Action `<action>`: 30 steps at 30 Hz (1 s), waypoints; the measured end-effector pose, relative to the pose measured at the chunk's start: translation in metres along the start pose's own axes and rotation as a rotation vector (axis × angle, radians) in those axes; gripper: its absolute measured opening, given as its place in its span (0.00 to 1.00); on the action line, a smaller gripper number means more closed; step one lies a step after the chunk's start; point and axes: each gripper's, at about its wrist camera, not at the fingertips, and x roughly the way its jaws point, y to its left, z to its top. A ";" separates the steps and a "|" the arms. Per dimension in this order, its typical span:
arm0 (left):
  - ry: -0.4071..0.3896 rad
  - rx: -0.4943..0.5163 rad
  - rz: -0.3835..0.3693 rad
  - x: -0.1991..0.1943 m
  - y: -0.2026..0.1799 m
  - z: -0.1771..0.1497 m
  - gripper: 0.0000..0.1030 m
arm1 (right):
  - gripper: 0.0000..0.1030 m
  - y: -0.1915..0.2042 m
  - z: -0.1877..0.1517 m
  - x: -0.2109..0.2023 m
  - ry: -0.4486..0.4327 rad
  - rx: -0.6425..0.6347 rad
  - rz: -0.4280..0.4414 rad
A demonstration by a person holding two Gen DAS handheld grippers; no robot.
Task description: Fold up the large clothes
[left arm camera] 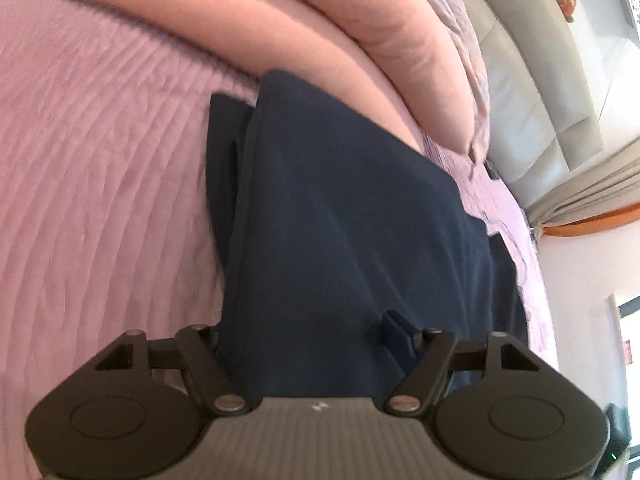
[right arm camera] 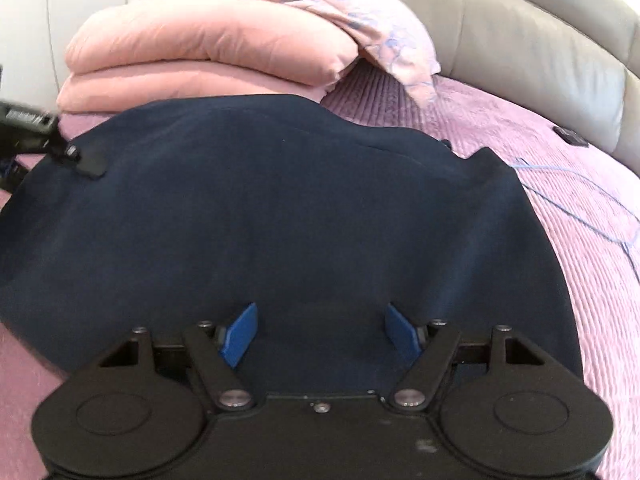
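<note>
A large navy blue garment (right arm camera: 280,208) lies spread on the pink ribbed bedspread (right arm camera: 560,168). In the left wrist view the garment (left arm camera: 340,216) drapes over my left gripper (left arm camera: 316,344); its jaws stand wide apart with cloth between them, the left finger hidden under the cloth. My right gripper (right arm camera: 320,332) is open, its blue pads (right arm camera: 240,334) resting just over the near edge of the garment. The left gripper also shows in the right wrist view (right arm camera: 76,158) at the garment's far left edge.
A folded pink duvet (right arm camera: 208,60) and a patterned pillow (right arm camera: 320,4) lie at the head of the bed. A grey padded headboard (right arm camera: 540,48) curves behind. A small dark object (right arm camera: 570,136) and a thin blue cord (right arm camera: 580,184) lie on the bedspread at right.
</note>
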 end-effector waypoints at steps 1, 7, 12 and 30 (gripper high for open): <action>0.004 -0.009 -0.009 -0.003 0.000 -0.007 0.71 | 0.81 -0.002 -0.002 -0.003 0.000 0.037 0.007; 0.012 0.063 0.064 -0.009 -0.014 -0.022 0.59 | 0.81 -0.022 0.001 -0.016 -0.059 0.256 0.096; -0.010 0.080 0.149 -0.004 -0.033 -0.023 0.21 | 0.83 -0.003 0.031 0.013 -0.005 0.140 0.019; -0.122 0.696 0.076 0.048 -0.296 -0.059 0.20 | 0.81 -0.054 -0.055 -0.041 -0.092 0.247 0.193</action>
